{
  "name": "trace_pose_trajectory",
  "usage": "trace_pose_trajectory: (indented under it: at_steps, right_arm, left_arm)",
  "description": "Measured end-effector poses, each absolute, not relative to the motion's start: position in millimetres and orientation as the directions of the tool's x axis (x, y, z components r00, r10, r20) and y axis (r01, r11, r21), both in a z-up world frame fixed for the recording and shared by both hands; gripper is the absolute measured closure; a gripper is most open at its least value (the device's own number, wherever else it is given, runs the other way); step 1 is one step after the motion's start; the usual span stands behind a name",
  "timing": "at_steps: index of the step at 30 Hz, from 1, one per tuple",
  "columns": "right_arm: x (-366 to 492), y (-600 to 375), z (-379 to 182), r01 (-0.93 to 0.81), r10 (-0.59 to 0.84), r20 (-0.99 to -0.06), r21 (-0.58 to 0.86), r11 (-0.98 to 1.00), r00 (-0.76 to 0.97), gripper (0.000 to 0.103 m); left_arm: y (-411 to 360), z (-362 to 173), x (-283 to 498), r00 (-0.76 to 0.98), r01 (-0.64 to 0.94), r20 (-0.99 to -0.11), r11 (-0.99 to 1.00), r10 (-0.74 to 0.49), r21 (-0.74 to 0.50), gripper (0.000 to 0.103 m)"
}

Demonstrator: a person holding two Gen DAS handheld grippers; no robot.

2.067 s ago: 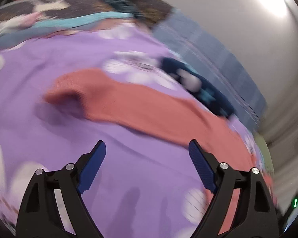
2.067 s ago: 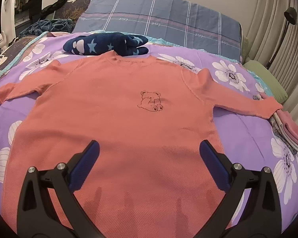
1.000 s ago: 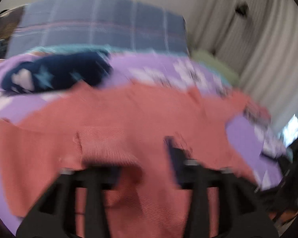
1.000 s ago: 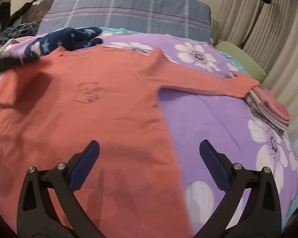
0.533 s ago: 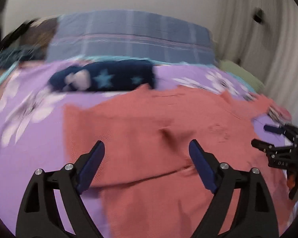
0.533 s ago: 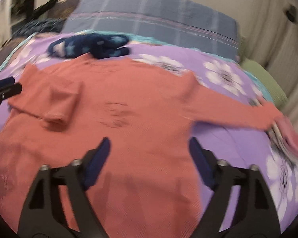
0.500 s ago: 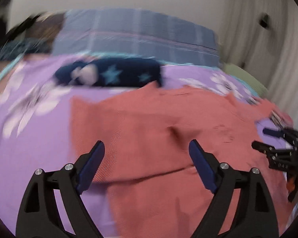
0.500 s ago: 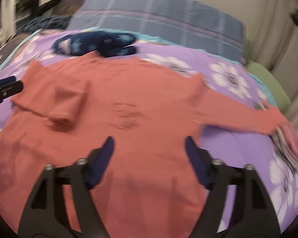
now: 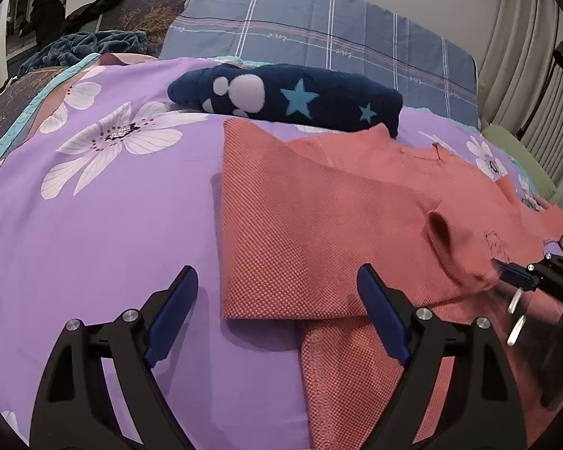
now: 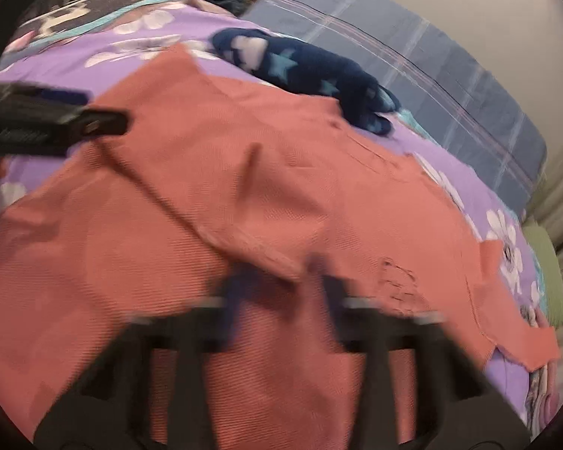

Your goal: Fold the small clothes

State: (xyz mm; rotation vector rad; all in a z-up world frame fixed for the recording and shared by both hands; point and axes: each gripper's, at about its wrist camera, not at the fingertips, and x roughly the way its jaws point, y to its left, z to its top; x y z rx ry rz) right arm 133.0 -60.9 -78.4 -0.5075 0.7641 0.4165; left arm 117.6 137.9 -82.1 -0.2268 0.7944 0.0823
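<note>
Coral sweater [image 9: 319, 225] is lying spread beside the navy star-print bundle [image 9: 289, 97], its left sleeve already folded across the chest. Your right gripper [image 10: 277, 285] is pinching that sleeve's cuff after just closing, while your left gripper [image 9: 277, 315] is hovering spread and empty nearer you. You are risking dragging the folded sleeve back open, since nothing is pinning the layer beneath.

The right wrist view is smeared all over. The right gripper [image 10: 277, 292] is a dark blur there, so it is hard to see if its tips pinch the cuff of the pink sweater [image 10: 281, 202]. The little drawing on the sweater's chest is too fuzzy to make out. In the left wrist view, the lower part of the sweater runs off the bottom edge. The sweater also covers part of the purple flower blanket [image 9: 105, 210] under it.
</note>
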Motion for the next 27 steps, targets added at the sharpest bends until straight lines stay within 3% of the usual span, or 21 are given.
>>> trace_pose_trajectory:
  at_steps: [3,4,5,6,11,14,21,22,24,25,27]
  right_arm:
    - [156,-123,-55,-0.384,0.292,-0.747,0.054,0.922,0.597,0.099]
    - [162,-145,-55,-0.317,0.304,-0.752,0.134,0.939,0.584,0.09]
    - [166,-163,-57,-0.26,0.306,-0.765,0.187,0.947,0.566,0.068]
    - [173,-182,-64,-0.207,0.302,-0.8,0.226,0.952,0.518,0.058]
    - [178,-222,-69,-0.158,0.37,-0.803,0.336,0.929,0.467,0.062]
    - [183,-209,-65,-0.24,0.373,-0.798,0.29,0.926,0.474,0.05]
    - [224,-166,-86,-0.302,0.371,-0.822,0.256,0.918,0.432,0.046]
    - [227,-161,-87,-0.311,0.368,-0.819,0.245,0.918,0.441,0.047]
    - [230,-149,-84,-0.328,0.35,-0.812,0.209,0.921,0.466,0.068]
    - [232,-145,-81,-0.333,0.341,-0.811,0.193,0.923,0.475,0.097]
    - [230,-147,-66,-0.317,0.343,-0.781,0.196,0.928,0.522,0.099]
  left_arm:
    - [136,-84,116,0.69,-0.16,-0.724,0.973,-0.009,-0.164,0.016]
    - [136,-84,116,0.689,-0.16,-0.725,0.973,-0.008,-0.164,0.016]
    - [135,-84,116,0.688,-0.161,-0.725,0.974,-0.007,-0.162,0.016]
    - [135,-85,116,0.687,-0.16,-0.726,0.974,-0.006,-0.16,0.016]
    - [130,-84,115,0.685,-0.144,-0.728,0.979,-0.007,-0.144,0.016]
    - [124,-82,113,0.68,-0.106,-0.732,0.985,-0.029,-0.138,0.016]
    - [108,-83,111,0.67,-0.022,-0.74,0.994,-0.063,-0.104,0.016]
    - [108,-84,111,0.664,-0.022,-0.745,0.994,-0.064,-0.106,0.016]
    - [112,-87,113,0.656,-0.037,-0.752,0.992,-0.065,-0.119,0.016]
    - [114,-88,113,0.654,-0.042,-0.753,0.991,-0.067,-0.125,0.016]
    - [116,-88,113,0.656,-0.051,-0.752,0.989,-0.07,-0.136,0.016]
